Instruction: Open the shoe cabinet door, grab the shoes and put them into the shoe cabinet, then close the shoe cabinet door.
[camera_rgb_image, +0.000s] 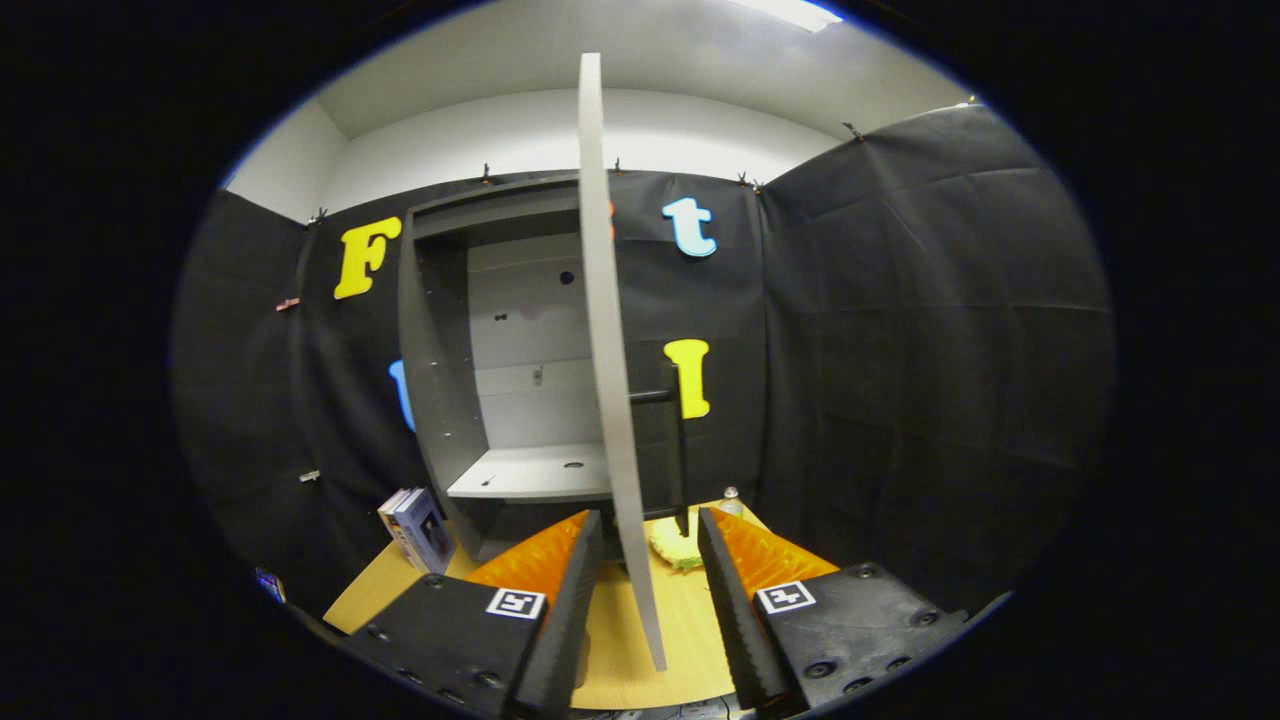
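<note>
On my screen I see the gripper as two long fingers with serrated inner faces, like small teeth in a row. Each finger sits on a black moulded housing with round screws along its lower edge. On top of each housing there is a square white marker with a black pattern.

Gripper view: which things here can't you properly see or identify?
- Yellow object on the table: mostly behind the open cabinet door; can't tell if it's a shoe.
- Cabinet right side: blocked by the door's edge.
- Boxes beside the cabinet: too small to identify.
- Small bottle: partly behind a finger.
- Gripper: open, fingers either side of the door edge, touching unclear.
</note>
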